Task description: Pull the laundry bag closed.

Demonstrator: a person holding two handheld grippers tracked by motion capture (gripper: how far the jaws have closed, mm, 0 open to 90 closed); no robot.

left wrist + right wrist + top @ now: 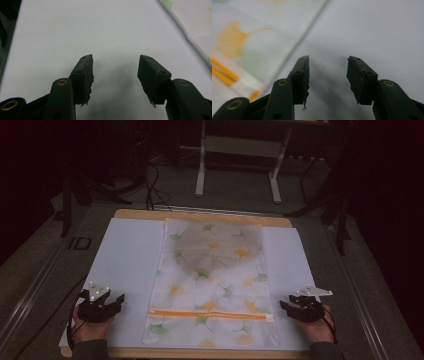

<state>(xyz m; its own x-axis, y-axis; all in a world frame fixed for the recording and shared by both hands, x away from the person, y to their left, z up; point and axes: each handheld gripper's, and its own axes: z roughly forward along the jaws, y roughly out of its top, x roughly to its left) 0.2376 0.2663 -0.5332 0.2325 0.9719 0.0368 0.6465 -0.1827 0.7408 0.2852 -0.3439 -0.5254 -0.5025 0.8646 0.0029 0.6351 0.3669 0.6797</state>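
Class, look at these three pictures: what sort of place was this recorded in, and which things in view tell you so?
Probably a lab or workshop set up for recording, not a home. A wooden table covered with a white sheet stands in a dark room, cables trail over the floor, and a bare metal frame stands behind.

No readable text, labels or numbers anywhere (the bag's print is leaves only)
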